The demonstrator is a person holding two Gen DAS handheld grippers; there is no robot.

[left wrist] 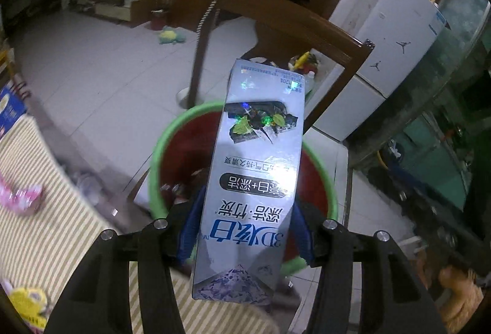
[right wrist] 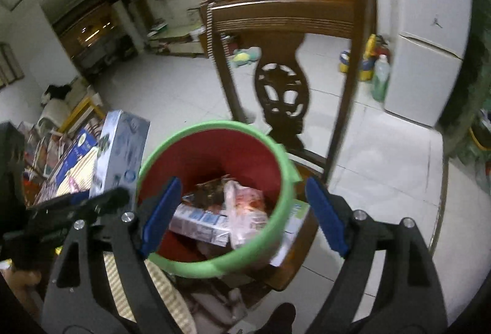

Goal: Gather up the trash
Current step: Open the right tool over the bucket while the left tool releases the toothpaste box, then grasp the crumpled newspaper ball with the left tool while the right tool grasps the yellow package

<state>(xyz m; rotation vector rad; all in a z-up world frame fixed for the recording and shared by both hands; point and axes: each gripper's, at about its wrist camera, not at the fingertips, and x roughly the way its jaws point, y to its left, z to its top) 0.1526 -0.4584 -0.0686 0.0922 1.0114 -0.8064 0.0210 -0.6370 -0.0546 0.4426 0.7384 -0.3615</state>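
Gripping silver box, "3D" label

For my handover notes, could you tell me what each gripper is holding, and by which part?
The left gripper clamps the silver toothpaste box across its long sides, near one end. The right gripper is open and empty.
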